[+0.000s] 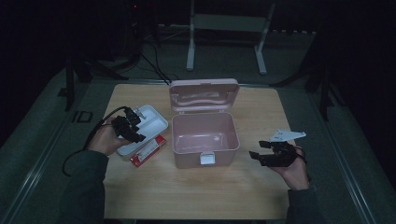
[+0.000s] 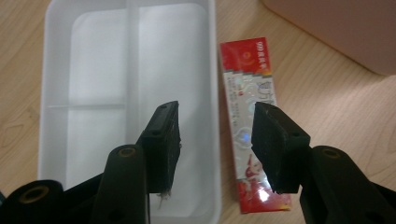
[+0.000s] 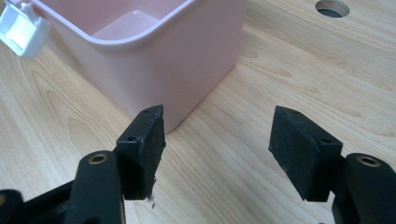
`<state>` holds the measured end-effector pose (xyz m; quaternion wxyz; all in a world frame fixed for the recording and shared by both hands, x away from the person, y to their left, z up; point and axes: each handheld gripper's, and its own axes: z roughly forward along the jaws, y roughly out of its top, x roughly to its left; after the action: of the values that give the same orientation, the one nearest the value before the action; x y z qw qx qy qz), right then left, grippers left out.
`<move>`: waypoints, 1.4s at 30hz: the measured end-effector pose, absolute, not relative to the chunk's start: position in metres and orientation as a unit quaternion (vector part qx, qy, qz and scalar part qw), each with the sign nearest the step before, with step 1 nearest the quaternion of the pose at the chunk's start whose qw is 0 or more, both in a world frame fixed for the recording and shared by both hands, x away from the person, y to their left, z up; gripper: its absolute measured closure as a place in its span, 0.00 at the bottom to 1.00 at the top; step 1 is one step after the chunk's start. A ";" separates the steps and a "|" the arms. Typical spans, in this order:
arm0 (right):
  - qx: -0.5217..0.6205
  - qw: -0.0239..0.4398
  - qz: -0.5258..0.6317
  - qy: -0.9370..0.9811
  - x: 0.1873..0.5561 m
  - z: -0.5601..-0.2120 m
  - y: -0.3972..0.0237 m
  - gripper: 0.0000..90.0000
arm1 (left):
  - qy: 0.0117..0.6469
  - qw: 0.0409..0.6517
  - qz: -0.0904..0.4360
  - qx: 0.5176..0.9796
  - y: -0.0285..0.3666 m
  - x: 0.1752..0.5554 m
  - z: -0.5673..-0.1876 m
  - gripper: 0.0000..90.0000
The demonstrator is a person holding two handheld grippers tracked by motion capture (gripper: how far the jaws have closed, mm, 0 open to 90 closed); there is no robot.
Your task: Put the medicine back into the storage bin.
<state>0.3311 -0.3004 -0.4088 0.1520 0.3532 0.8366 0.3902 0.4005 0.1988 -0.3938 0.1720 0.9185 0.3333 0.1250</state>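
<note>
A pink box (image 1: 204, 139) stands open at the table's middle, its lid (image 1: 204, 94) tipped back and a white latch (image 1: 207, 158) on its front. Left of it lies a white divided tray (image 1: 147, 125), and a red packet (image 1: 148, 150) rests on the table beside the tray. My left gripper (image 1: 136, 132) hovers open over the tray's edge; in the left gripper view the tray (image 2: 93, 70) and the packet (image 2: 250, 121) lie below the parted jaws, nothing between them. My right gripper (image 1: 258, 151) is open just right of the box (image 3: 154, 51), empty.
The wooden table (image 1: 196, 196) has bare room in front and at the right. A round hole (image 3: 332, 8) shows in the tabletop. White stand legs (image 1: 190, 42) rise behind the table on a dark floor.
</note>
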 end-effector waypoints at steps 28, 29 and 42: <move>0.351 0.151 0.389 0.838 0.332 -0.410 -0.300 0.39 | 0.347 0.119 0.086 0.926 0.172 0.399 -0.443 0.55; 0.351 0.151 0.389 0.838 0.332 -0.410 -0.300 0.39 | 0.346 0.120 0.084 0.927 0.172 0.399 -0.444 0.55; 0.350 0.153 0.389 0.838 0.332 -0.410 -0.300 0.39 | 0.340 0.107 0.061 0.932 0.169 0.400 -0.455 0.53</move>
<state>0.3318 -0.3004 -0.4101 0.1527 0.3504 0.8383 0.3888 0.3999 0.1692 -0.4555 0.1066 0.9323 0.3401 0.0614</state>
